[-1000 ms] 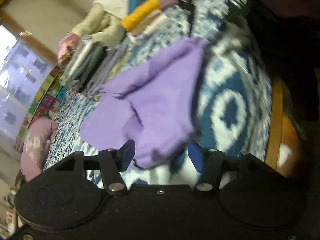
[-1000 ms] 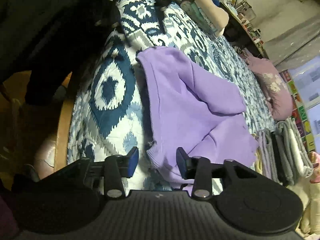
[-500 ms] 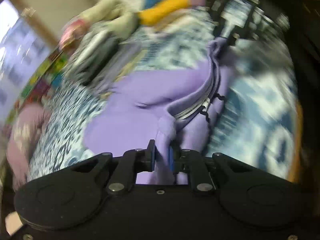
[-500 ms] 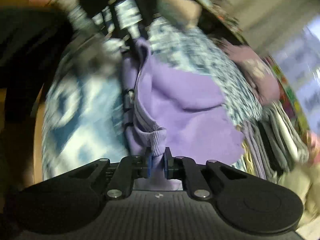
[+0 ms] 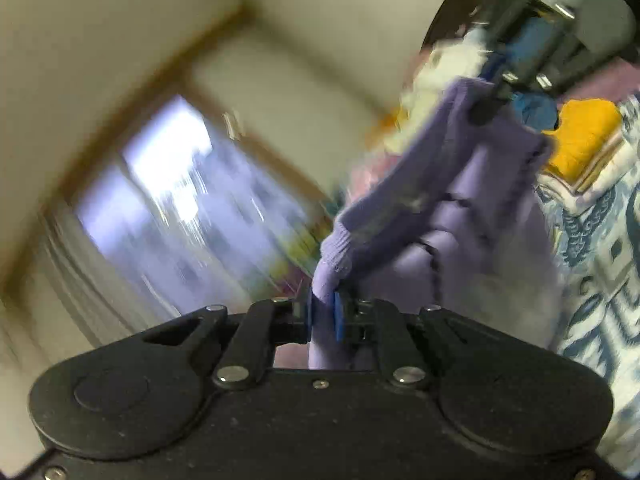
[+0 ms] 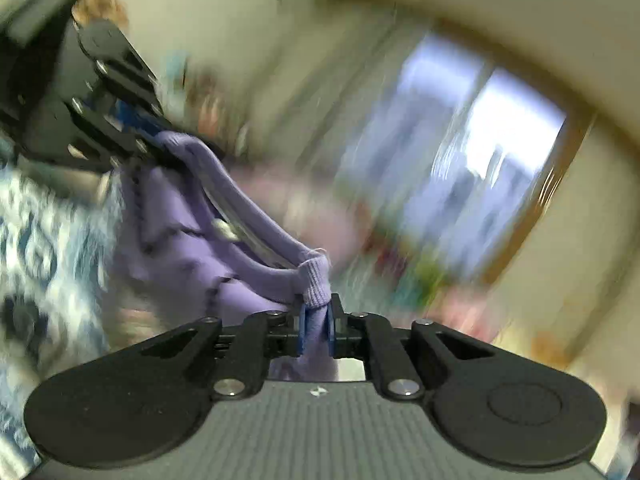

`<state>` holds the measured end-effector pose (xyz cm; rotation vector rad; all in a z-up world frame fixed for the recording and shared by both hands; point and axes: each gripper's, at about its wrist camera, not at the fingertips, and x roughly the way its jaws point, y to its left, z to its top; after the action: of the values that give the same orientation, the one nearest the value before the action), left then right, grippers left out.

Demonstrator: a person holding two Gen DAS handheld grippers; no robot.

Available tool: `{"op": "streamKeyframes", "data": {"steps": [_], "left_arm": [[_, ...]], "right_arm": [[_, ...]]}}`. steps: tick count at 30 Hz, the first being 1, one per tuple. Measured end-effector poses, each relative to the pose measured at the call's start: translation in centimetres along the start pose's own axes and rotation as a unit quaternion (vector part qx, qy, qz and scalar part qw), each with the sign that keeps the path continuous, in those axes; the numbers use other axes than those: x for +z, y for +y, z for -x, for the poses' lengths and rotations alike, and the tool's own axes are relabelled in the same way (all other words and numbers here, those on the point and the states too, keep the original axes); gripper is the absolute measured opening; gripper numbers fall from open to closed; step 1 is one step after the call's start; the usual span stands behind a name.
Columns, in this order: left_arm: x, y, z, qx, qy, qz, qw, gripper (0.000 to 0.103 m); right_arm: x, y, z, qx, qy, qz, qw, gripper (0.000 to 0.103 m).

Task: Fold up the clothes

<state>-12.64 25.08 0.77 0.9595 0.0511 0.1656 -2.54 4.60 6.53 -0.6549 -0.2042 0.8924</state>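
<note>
A purple zip-up knit garment (image 5: 472, 208) hangs in the air above the bed, stretched between both grippers. My left gripper (image 5: 323, 314) has one ribbed corner pinched between its blue pads, and its jaws are closing on the cloth. My right gripper (image 6: 315, 322) is shut on the other ribbed corner. A taut edge with the zipper runs from one gripper to the other. In the left wrist view the right gripper (image 5: 492, 92) shows at the upper right. The right wrist view has the garment (image 6: 192, 240) and the left gripper (image 6: 136, 128) at the upper left. Both views are motion-blurred.
A blue-and-white patterned bedspread (image 5: 600, 280) lies below at the right, with a yellow folded item (image 5: 584, 136) and other piled clothes behind. A bright window (image 6: 480, 168) and pale walls fill the rest of both views.
Both grippers closed on the garment's ribbed corners where it lay on the bed. They then rose and tipped up toward level, lifting it clear and stretching its edge.
</note>
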Motion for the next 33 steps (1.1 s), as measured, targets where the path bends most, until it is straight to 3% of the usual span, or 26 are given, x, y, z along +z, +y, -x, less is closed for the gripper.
{"op": "streamKeyframes", "data": {"steps": [2,4,6,8,10,11,15,19,25,27,28,31,33], "left_arm": [[-1.5,-3.6,3.3,-0.036,-0.004,-0.048,0.9982,0.009],[-4.1,-9.1,5.9,-0.082,0.018,-0.09,0.9924,0.009],[-6.7,-14.9,8.5,-0.136,0.041,-0.13,0.9812,0.009],[-9.1,-20.5,11.3,-0.191,0.059,-0.178,0.9635,0.009],[-10.2,-23.1,13.3,-0.218,0.066,-0.18,0.957,0.008],[-10.3,-23.6,13.8,-0.218,0.067,-0.179,0.9571,0.008],[-9.6,-23.2,14.4,-0.207,0.063,-0.184,0.9587,0.008],[-9.1,-22.7,15.0,-0.211,0.052,-0.198,0.9558,0.008],[-10.0,-25.0,17.4,-0.261,0.047,-0.248,0.9317,0.008],[-10.0,-25.1,17.6,-0.274,0.059,-0.248,0.9274,0.008],[-9.7,-24.9,17.7,-0.279,0.066,-0.243,0.9266,0.011],[-8.6,-22.8,17.9,-0.311,0.093,-0.205,0.9235,0.037],[-8.0,-21.0,18.3,-0.318,0.112,-0.168,0.9263,0.042]], "right_arm": [[-1.2,2.7,3.5,0.029,-0.02,0.056,0.998,0.012],[-4.4,6.7,5.4,0.066,0.001,0.11,0.992,0.012],[-8.7,11.8,6.3,0.119,0.049,0.141,0.982,0.011],[-13.4,17.1,7.7,0.182,0.097,0.185,0.961,0.011],[-17.3,21.1,9.4,0.239,0.139,0.219,0.936,0.011],[-18.7,22.5,10.3,0.251,0.147,0.237,0.927,0.011],[-17.9,21.8,11.0,0.237,0.149,0.211,0.936,0.011],[-16.8,21.2,11.5,0.242,0.15,0.223,0.932,0.011],[-16.2,22.0,14.0,0.281,0.167,0.23,0.917,0.011],[-16.0,22.7,14.4,0.29,0.181,0.231,0.911,0.013],[-15.9,23.0,14.5,0.29,0.188,0.233,0.909,0.014],[-14.9,23.2,15.0,0.302,0.199,0.233,0.903,0.025],[-14.3,22.4,15.7,0.317,0.203,0.223,0.899,0.031]]}}
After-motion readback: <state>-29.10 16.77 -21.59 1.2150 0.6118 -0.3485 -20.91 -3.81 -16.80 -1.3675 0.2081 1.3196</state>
